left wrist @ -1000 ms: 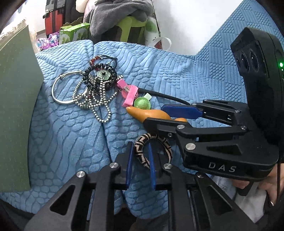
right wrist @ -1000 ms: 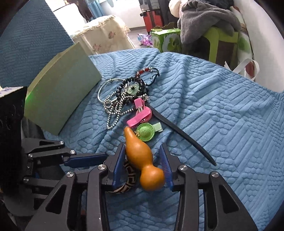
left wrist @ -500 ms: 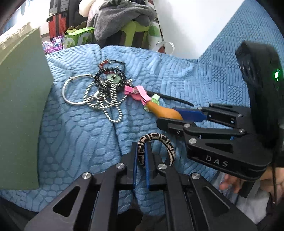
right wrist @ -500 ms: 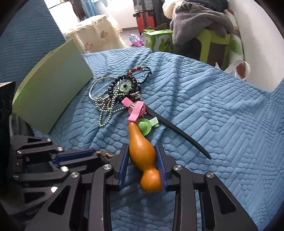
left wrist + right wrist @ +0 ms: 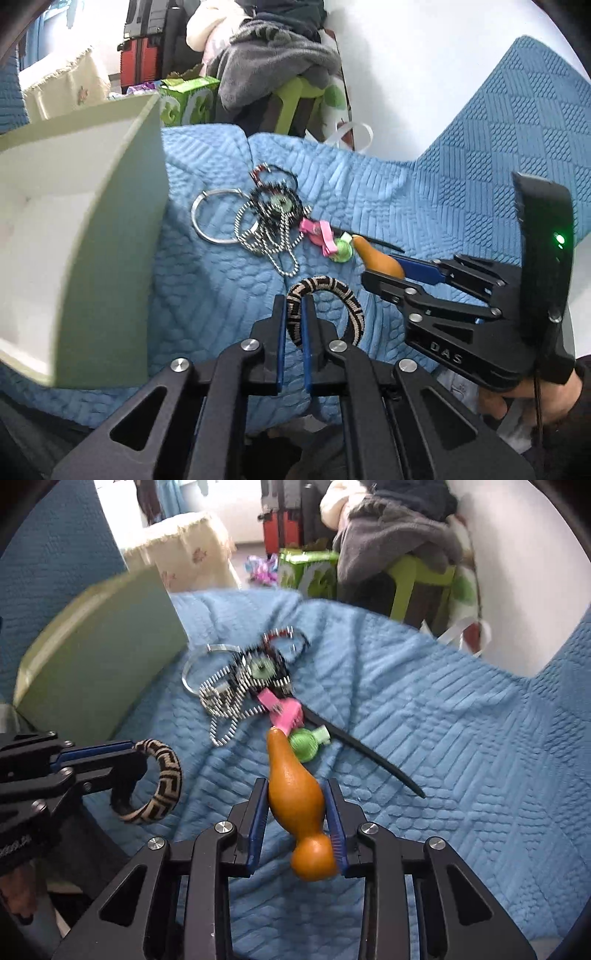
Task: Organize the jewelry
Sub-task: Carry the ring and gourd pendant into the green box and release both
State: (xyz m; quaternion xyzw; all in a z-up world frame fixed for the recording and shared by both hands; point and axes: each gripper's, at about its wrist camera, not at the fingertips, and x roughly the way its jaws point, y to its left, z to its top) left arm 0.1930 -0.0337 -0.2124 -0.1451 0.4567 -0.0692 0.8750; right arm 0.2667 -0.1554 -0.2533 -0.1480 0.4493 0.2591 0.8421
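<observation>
My left gripper (image 5: 293,317) is shut on a black-and-beige patterned bangle (image 5: 332,295) and holds it above the blue quilt; the bangle also shows in the right wrist view (image 5: 162,786). My right gripper (image 5: 297,812) is shut on an orange gourd-shaped pendant (image 5: 295,801), lifted off the quilt; it shows in the left wrist view (image 5: 376,258). A tangle of bead chains (image 5: 269,229), a silver ring (image 5: 210,218), a pink clip (image 5: 284,710), a green round piece (image 5: 304,744) and a black stick (image 5: 369,753) lie on the quilt ahead.
An open pale green box (image 5: 74,236) stands at the left on the blue quilt (image 5: 443,720). Behind are a green stool with grey clothes (image 5: 402,542), a green carton (image 5: 306,568) and a white wall.
Both grippers closed and rose: the left shut on the bangle and lifted it, the right shut on the gourd and lifted it. The box's open inside has come into the left view.
</observation>
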